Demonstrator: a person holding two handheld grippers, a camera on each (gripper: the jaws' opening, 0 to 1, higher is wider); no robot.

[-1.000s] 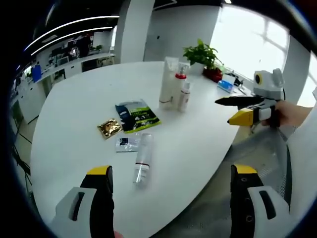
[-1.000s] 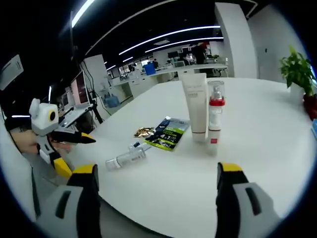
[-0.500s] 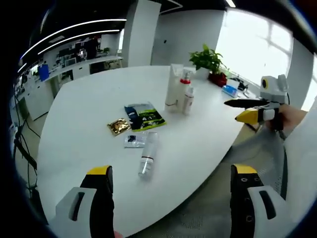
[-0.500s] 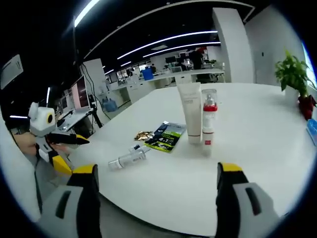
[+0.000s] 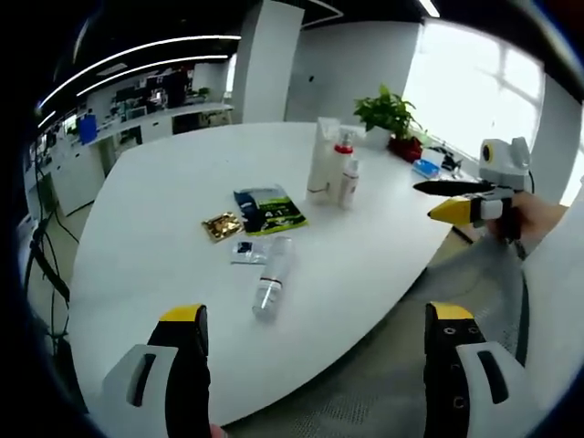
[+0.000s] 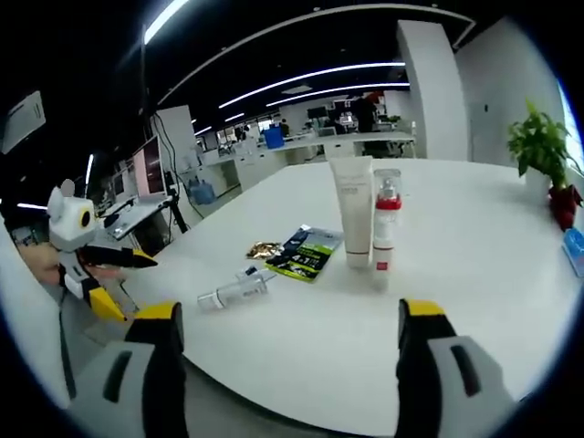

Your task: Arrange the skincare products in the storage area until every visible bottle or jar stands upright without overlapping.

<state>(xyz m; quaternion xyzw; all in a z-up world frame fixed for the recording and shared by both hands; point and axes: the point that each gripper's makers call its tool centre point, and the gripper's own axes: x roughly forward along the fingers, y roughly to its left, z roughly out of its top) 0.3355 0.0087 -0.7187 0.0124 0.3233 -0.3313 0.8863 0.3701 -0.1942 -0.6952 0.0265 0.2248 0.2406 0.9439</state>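
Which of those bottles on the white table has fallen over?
The clear plastic bottle nearest the table's edge lies flat on its side. The white tube and the red-collared pump bottle stand upright together farther back.

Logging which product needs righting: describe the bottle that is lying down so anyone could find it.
On the white table, look nearer the edge than the upright tube and green packet. The clear bottle lies flat beside a small sachet, the one bottle not standing.
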